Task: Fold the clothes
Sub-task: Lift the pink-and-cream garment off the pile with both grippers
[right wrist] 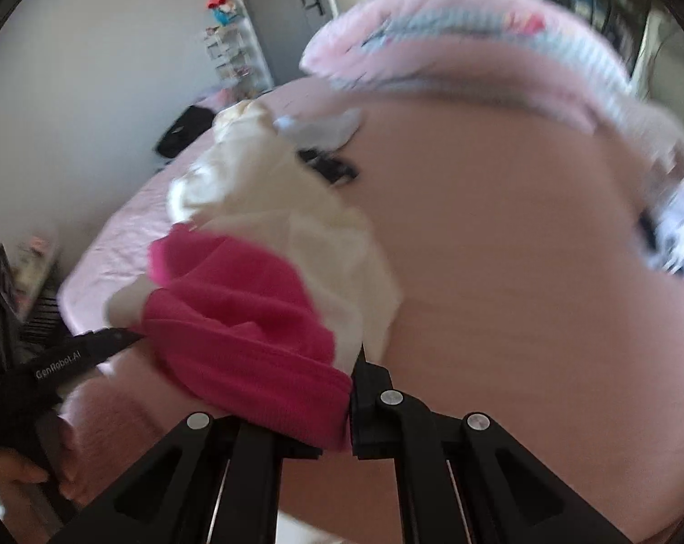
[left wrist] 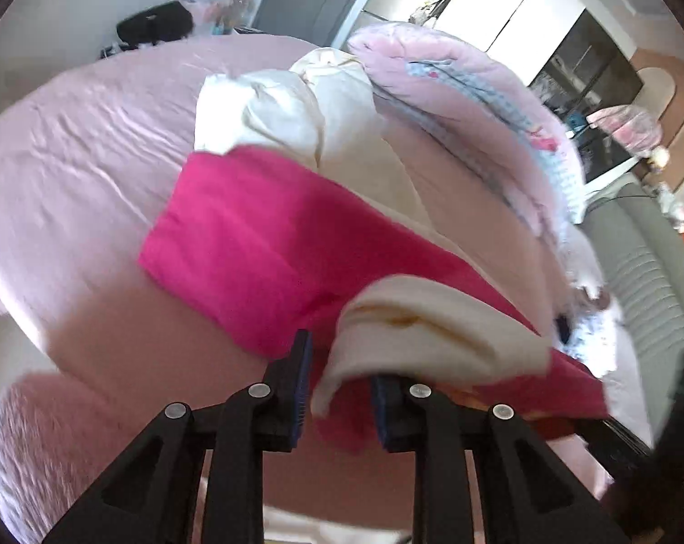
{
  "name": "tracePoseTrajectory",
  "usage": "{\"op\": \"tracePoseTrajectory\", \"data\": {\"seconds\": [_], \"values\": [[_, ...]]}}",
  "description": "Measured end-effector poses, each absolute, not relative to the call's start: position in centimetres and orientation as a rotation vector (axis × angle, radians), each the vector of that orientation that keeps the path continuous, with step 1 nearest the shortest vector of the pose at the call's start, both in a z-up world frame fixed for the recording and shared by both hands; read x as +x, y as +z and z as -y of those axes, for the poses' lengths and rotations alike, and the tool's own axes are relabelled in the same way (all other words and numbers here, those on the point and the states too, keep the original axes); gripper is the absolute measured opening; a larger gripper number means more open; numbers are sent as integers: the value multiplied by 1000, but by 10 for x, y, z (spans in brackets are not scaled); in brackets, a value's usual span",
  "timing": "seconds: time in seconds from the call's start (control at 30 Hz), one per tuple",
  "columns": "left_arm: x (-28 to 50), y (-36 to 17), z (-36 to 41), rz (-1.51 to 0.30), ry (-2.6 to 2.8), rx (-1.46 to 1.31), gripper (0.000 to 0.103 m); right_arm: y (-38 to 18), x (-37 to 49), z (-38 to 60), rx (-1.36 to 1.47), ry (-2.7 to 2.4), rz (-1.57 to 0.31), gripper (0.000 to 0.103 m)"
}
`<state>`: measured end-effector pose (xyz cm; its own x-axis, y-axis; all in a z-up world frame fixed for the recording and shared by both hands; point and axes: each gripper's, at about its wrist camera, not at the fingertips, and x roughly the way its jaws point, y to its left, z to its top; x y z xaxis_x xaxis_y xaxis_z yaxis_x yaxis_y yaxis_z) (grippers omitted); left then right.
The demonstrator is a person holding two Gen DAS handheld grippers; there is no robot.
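Note:
A bright pink garment [left wrist: 251,245] lies spread on the pink bed [left wrist: 70,158], with a cream garment [left wrist: 287,109] bunched behind it. A cream fold [left wrist: 432,331] drapes over the near end of the pink garment and over my left gripper's [left wrist: 342,390] right finger. The left jaws stand apart with pink cloth between them. In the right wrist view, my right gripper [right wrist: 337,412] is shut on a bunched edge of the pink garment [right wrist: 251,317], with the cream garment [right wrist: 296,208] behind it. The left gripper's body [right wrist: 70,358] shows at the left.
A rolled pink quilt [left wrist: 477,104] with a blue patterned strip lies along the far right of the bed. A black bag [left wrist: 156,22] sits past the bed's far edge. A fluffy pink blanket [left wrist: 38,444] lies near left. A black item [right wrist: 328,163] rests on the bed.

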<state>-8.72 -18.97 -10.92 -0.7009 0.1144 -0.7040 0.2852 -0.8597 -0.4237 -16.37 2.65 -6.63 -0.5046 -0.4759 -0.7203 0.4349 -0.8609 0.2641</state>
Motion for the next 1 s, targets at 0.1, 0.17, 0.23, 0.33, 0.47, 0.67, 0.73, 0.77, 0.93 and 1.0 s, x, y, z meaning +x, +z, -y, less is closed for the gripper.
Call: {"op": "tracePoseTrajectory", "data": {"seconds": [0.1,0.17,0.23,0.33,0.47,0.67,0.73,0.77,0.93,1.0], "values": [[-75,-110,176,-737,-2736,1234,26,-68,-165,-34,1162,-2258,189,4],[-74,-108,169,-755,-2777,1263,26,-60,-170,-41,1140,-2219,297,4],[-76,-107,160,-771,-2820,1266,27,-56,-177,-43,1143,-2190,358,4],[-86,-111,152,-732,-2761,1233,52,-44,-175,-42,1104,-2144,407,4],[-105,-128,162,-805,-2662,1199,61,-36,-163,-38,1097,-2099,435,4],[-128,-145,153,-525,-2630,1326,7,-36,-161,-37,1123,-2162,385,4],[-112,-137,153,-532,-2680,1313,6,-29,-158,-47,1090,-2322,346,4],[-102,-129,155,-518,-2695,1286,6,-25,-157,-54,1060,-2413,323,4],[-74,-73,172,-426,-2739,1048,5,-21,-159,-74,1054,-2564,299,4],[-70,-44,181,-386,-2744,928,5,-21,-155,-70,1060,-2575,273,4]]}}
